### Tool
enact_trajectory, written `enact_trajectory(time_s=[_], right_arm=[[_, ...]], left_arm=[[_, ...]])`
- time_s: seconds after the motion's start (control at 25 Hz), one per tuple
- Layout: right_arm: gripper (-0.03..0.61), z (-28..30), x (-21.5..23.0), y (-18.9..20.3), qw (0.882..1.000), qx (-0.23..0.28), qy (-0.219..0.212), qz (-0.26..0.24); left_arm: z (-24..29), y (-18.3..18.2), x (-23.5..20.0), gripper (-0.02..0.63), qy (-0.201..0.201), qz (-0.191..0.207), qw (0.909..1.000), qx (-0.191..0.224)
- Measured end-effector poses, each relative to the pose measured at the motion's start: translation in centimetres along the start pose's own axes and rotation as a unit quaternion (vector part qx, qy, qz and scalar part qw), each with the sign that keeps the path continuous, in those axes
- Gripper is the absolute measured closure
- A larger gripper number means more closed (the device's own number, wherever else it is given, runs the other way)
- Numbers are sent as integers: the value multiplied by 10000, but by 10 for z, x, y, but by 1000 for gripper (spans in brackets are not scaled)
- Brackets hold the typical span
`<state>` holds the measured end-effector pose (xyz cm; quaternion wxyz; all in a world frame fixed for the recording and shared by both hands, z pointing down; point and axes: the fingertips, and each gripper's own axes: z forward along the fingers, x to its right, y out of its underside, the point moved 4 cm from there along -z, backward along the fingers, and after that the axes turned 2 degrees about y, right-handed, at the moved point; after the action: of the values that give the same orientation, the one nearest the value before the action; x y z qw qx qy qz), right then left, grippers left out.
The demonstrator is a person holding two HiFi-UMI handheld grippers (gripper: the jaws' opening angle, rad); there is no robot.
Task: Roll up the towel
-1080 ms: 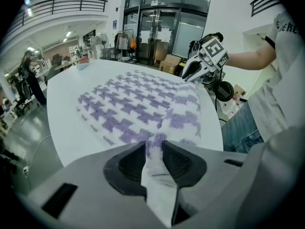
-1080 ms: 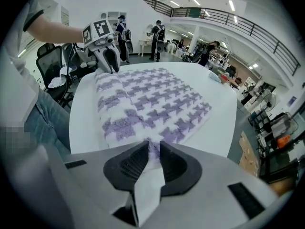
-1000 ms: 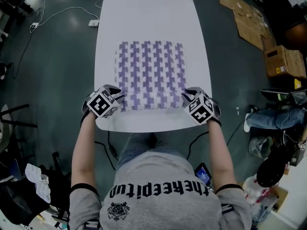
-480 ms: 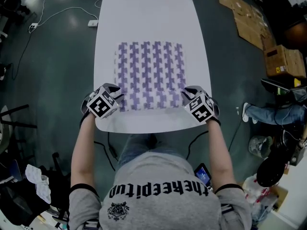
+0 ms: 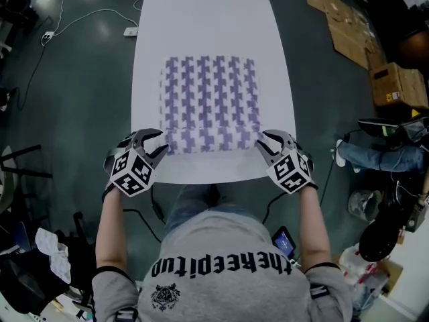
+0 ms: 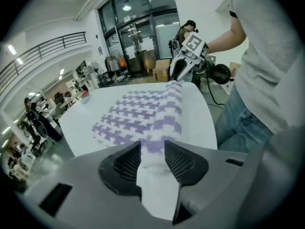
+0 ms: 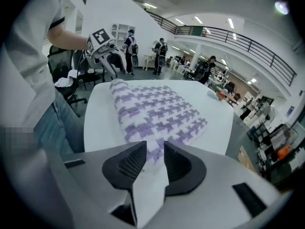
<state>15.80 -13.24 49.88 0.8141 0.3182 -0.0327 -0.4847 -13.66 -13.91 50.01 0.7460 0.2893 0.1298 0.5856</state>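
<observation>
The purple-and-white houndstooth towel point(image 5: 211, 102) is lying in the middle of the white table point(image 5: 208, 19), with its near edge lifting at the lower centre of the head view. The left gripper point(image 5: 153, 141) is pinching the near left corner and the right gripper point(image 5: 269, 141) the near right corner. Both pairs of jaws have just been opening slightly, with cloth filling the gap between the pads. White lettering on the person's grey shirt point(image 5: 221, 247) is showing "thekeepit"; its last letters are unclear.
</observation>
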Motion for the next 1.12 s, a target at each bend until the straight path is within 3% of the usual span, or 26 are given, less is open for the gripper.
enact_trajectory(time_s=[0.2,0.48,0.56,0.64,0.76,0.92,1.12], right_arm=[[432,20,-29,11,9960,-354,-226,-785],[414,39,-25,12,9875,-850,171,-1318],[439,53,-3,-6,9859,-948,232,-1359],[481,60,9,-17,9851,-995,235,-1383],[507,30,-18,-3,9858,-953,208,-1366],[512,21,-20,-5,9878,-940,29,-1241],[512,8,-21,-4,9895,-1028,-488,-895]], left_arm=[[24,14,34,408,430,33,9986,-302],[31,21,26,367,289,202,9960,-818],[34,20,-8,376,132,346,9946,-971],[35,18,-28,443,0,417,9937,-1036],[19,13,10,495,39,350,9941,-1025],[12,12,17,505,438,328,9932,-1025],[0,5,23,505,1199,76,9892,-837]])
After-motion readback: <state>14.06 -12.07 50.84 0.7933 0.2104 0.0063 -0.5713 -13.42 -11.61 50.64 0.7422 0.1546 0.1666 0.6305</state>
